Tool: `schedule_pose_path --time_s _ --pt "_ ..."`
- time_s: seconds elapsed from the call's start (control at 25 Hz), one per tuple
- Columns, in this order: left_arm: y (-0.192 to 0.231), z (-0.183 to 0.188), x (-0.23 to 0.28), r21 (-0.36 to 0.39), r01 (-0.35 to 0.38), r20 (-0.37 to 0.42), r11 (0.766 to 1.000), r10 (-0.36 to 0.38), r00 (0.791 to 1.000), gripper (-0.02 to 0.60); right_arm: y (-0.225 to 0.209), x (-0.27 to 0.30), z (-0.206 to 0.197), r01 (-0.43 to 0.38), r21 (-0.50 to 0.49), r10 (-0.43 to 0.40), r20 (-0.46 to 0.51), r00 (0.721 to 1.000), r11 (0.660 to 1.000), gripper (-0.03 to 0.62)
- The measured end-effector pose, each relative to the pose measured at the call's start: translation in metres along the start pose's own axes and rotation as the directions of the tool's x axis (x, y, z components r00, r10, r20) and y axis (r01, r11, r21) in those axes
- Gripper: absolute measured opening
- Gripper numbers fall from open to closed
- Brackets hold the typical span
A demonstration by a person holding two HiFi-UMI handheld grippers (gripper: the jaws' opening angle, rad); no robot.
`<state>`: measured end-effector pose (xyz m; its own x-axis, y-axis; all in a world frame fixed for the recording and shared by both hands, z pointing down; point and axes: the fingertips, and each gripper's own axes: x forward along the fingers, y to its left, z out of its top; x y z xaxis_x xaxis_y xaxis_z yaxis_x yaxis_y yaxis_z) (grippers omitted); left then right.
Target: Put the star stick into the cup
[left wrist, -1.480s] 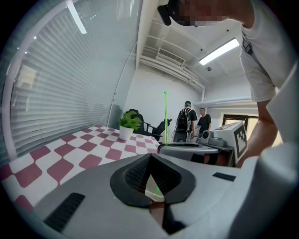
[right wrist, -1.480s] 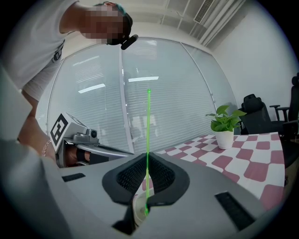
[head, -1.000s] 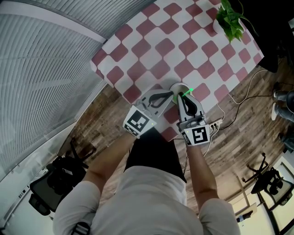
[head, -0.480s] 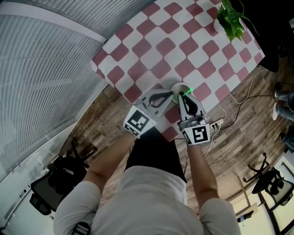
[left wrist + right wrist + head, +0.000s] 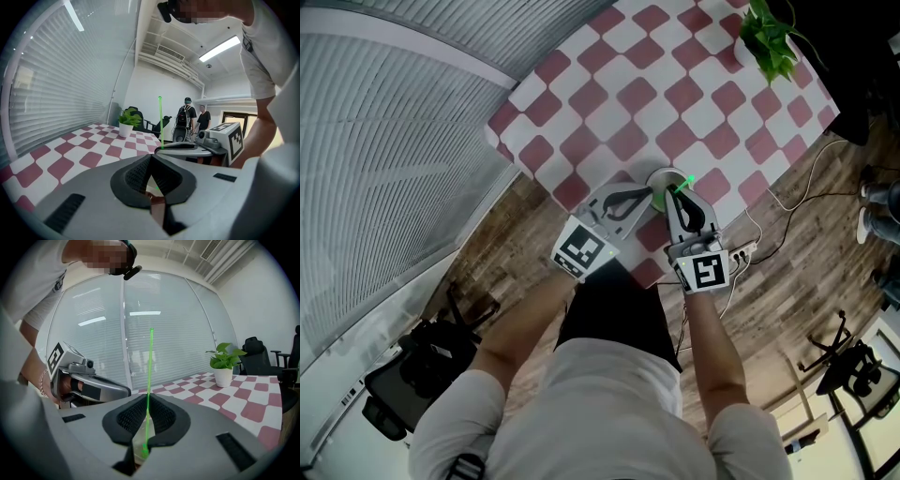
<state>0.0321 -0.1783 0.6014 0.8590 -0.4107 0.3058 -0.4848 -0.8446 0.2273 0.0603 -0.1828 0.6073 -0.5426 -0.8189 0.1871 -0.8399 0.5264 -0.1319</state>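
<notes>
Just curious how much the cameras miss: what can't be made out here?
Cup: head view, mostly covered by both tools.
Green stick, lower end: right gripper view, blurred behind pads of the right tool.
Its star: too small everywhere.
Whether the left tool pinches the cup: left gripper view, blocked by its own body.

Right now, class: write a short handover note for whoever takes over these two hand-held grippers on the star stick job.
Left hand-held gripper: jaws together, nothing seen between them, tips beside the pale round cup on the red-and-white checked table.
Right hand-held gripper: shut on the thin green star stick, upright at the cup.
Done: stick gripped, at the cup.
Left: lower it in and release; whether its end is already inside cannot be told.
</notes>
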Motion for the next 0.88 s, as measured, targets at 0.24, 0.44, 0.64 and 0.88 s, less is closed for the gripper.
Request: schedule_pose_path --time_s 0.24,0.44,0.64,0.88 --pt "0.0 0.0 0.001 0.003 0.003 -0.007 1.0 -0.003 1.0 0.032 -0.004 0.001 0.002 0.002 -0.012 -0.002 -0.002 1.0 1.0 0.04" --pt "0.0 0.0 0.004 0.005 0.001 -0.009 1.0 -0.001 1.0 0.032 -0.01 0.0 0.001 0.011 -0.02 -0.011 -0.011 1.0 1.0 0.04" --pt "0.0 0.001 0.005 0.009 0.001 -0.007 1.0 -0.001 1.0 0.032 -0.015 0.0 -0.001 0.02 -0.025 -0.02 -0.017 1.0 0.999 0.04" --pt "0.001 0.001 0.006 0.012 -0.001 -0.011 1.0 0.001 1.0 0.032 -0.023 0.0 -0.003 0.03 -0.032 -0.031 -0.025 0.999 0.999 0.041"
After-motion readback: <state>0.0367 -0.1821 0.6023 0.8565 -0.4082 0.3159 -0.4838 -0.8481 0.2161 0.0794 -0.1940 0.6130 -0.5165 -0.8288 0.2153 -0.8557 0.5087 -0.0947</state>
